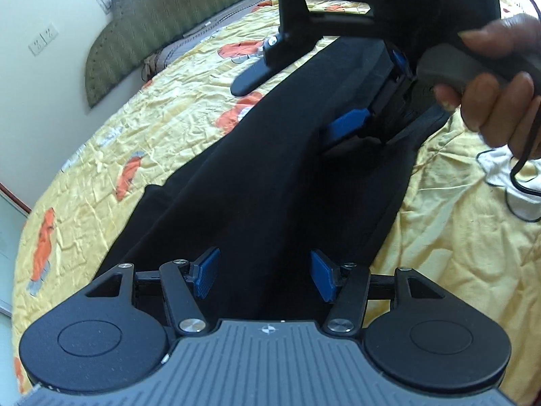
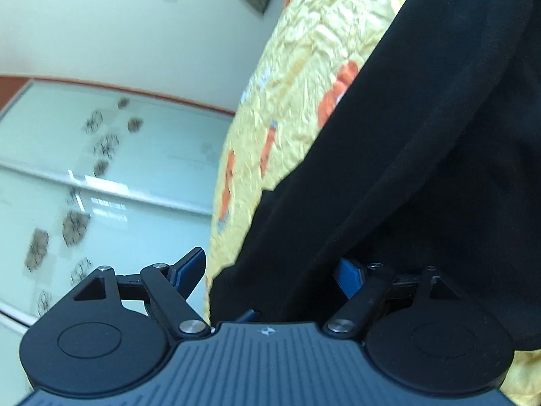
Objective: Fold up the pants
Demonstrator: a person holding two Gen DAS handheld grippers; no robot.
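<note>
Your pants [image 1: 257,155] lie stretched out on the bed, on the yellow sheet [image 1: 162,125] with its orange print, and their long axis runs straight away from your left gripper [image 1: 265,275] toward the headboard [image 1: 175,17]. That is the relation the next move depends on: the left gripper sits at the near end of the cloth, looking down its length, while your right gripper [image 1: 338,108] works farther up the same strip. On the left, the two blue pads [image 1: 206,275] stand apart with black cloth lying between and below them, gripping nothing. On the right, the wrist view shows the jaws spread wide, one pad out over the edge of the bed above the tiled floor [image 2: 101,169] and the other tucked against the dark cloth [image 2: 422,142]; it looks as though the edge of the pants runs into the gap, but the blur and the dark fabric keep you from saying whether a layer is truly seated there. Your right hand [image 1: 500,81] is wrapped round that gripper's handle, with its cable [image 1: 520,176] trailing onto the sheet. Judging by this, the near end belongs to the left gripper, and any fold will probably carry one end along that axis toward the other, so keep both grips square to it.
</note>
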